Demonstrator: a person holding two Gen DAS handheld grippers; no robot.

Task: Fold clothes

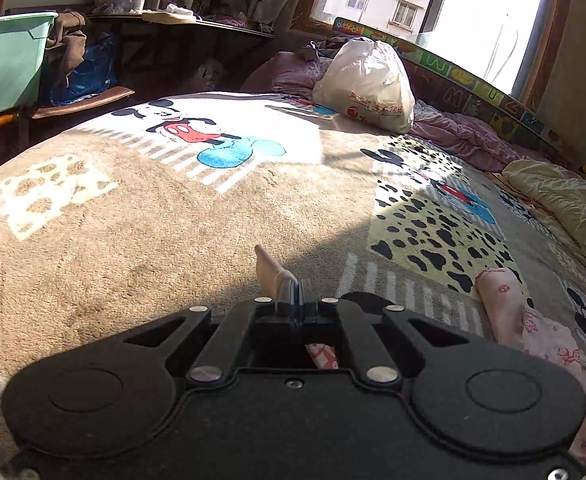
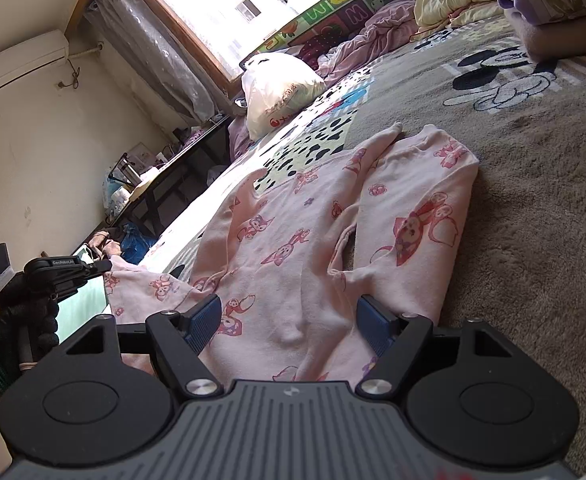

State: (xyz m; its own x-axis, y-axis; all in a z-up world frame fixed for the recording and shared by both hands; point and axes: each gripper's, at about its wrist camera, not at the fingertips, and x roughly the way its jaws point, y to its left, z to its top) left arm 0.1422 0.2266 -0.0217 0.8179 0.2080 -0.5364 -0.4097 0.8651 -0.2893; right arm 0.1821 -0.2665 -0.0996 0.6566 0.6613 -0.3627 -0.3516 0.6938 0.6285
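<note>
Left gripper: my left gripper (image 1: 293,292), at the lower centre of its own view, is clamped tight on a pale pink tip of cloth that pokes up just past the jaws; more of the printed cloth shows under its body.
Garment: the pink cotton garment with red cartoon-bear print (image 2: 313,232) lies on the beige plush cartoon-mouse blanket (image 2: 533,220), filling the centre of the right wrist view; in the left wrist view only part of it shows at the lower right.
Done so far: I judge one long part already lies doubled over the body, since a lengthwise crease runs up the middle. The rest is spread fairly flat.
Right gripper: my right gripper (image 2: 289,326), at the lower centre of its view, stands wide open with the garment's near edge between the blue pads, and neither pad presses on it.
Left to do: I judge the fold is early. The pinched piece at lower left of the right wrist view has yet to be laid across, and the crosswise folds are not yet made.
Background: a white tied plastic bag (image 1: 367,84) sits near the window, well apart from the work.
</note>
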